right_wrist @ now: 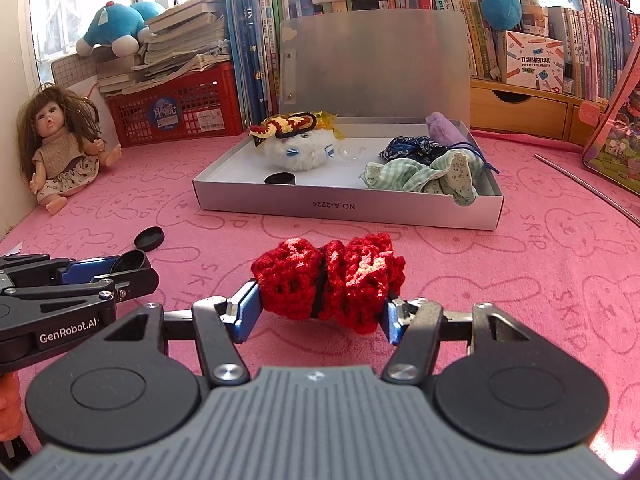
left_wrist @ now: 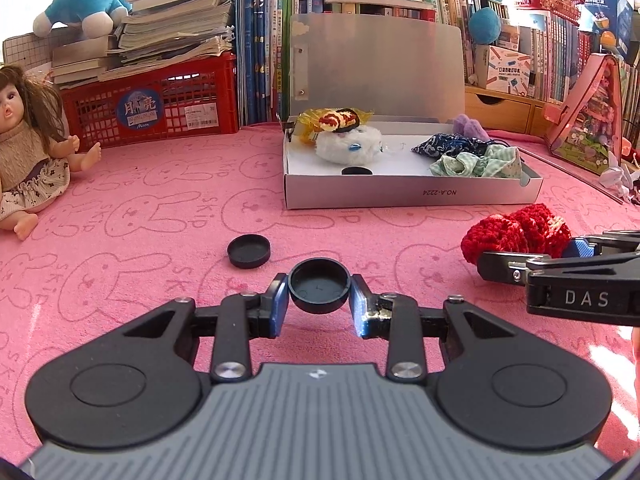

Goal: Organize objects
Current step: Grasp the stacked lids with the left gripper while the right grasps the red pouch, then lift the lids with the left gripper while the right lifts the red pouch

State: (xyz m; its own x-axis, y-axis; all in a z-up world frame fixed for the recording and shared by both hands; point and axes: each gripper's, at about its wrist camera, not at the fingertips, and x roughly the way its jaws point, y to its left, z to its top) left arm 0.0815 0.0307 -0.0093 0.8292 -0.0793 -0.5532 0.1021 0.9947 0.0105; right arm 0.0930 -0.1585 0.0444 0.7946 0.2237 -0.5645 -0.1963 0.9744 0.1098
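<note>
Backdrop: pink rabbit-print cloth [left_wrist: 160, 216], book-lined rear.
Upright books [right_wrist: 460, 12] are ranked along the back; a red crate [left_wrist: 160, 100] is loaded with stacked books; wooden drawers [right_wrist: 520, 108] sit right; a sunlit window [right_wrist: 84, 4] is seen far left.

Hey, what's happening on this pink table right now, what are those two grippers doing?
A person is tidying small items into the open grey box. The left hand-held gripper is shut on a black round cap, and the right hand-held gripper is clamped on a red crocheted piece. Both are short of the box. Another black cap lies loose on the pink cloth, while one more cap, a white fluffy toy and some fabric pieces already sit in the box.
</note>
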